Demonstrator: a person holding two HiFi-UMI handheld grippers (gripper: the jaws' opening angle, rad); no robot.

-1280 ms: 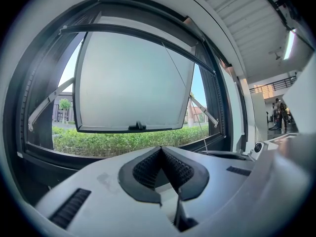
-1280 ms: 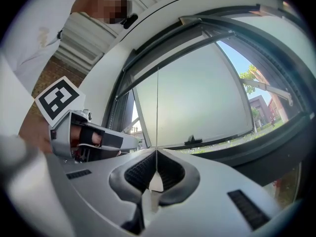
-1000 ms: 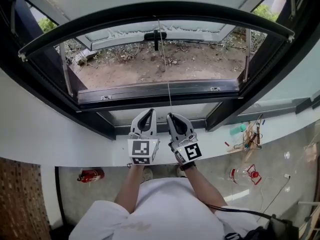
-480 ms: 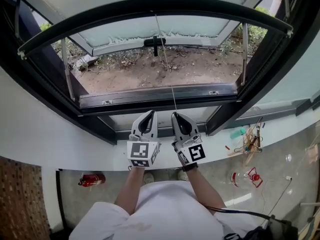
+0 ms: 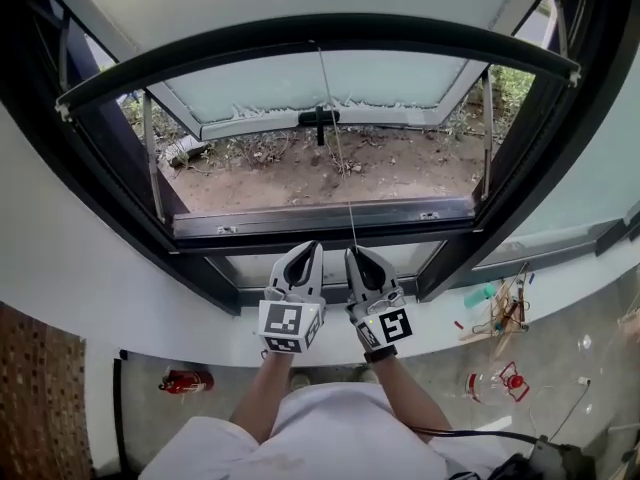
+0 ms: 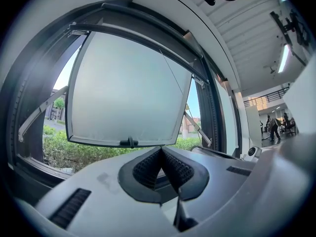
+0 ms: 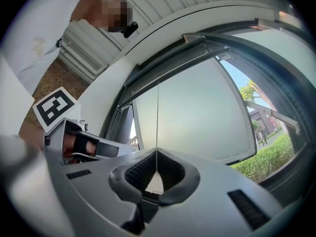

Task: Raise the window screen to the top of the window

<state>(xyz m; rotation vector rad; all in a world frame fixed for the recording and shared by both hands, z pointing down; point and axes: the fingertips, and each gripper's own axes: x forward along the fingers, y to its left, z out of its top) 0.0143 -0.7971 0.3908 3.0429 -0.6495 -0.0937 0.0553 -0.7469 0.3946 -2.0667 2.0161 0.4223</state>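
Observation:
A dark bar (image 5: pixel 320 30) spans the top of the window opening, and a thin cord (image 5: pixel 342 148) hangs from its middle. My right gripper (image 5: pixel 356 254) is shut on the lower end of that cord (image 7: pixel 158 117), which runs straight up from between its pads. Beside it on the left, my left gripper (image 5: pixel 311 248) is shut with nothing between its jaws. The left gripper view shows its closed tips (image 6: pixel 160 150) and the cord (image 6: pixel 170 72) slanting past on the right. Both grippers are held over the white sill (image 5: pixel 150 308), in front of the lower frame.
A frosted sash (image 5: pixel 320 80) with a black handle (image 5: pixel 319 119) is pushed outward over bare soil. On the floor below lie a red fire extinguisher (image 5: pixel 185 379) at the left and tools and red clutter (image 5: pixel 497 298) at the right.
Both grippers have risen together a little toward the window, side by side. The right one has kept its hold on the cord, and the left has stayed shut and empty.

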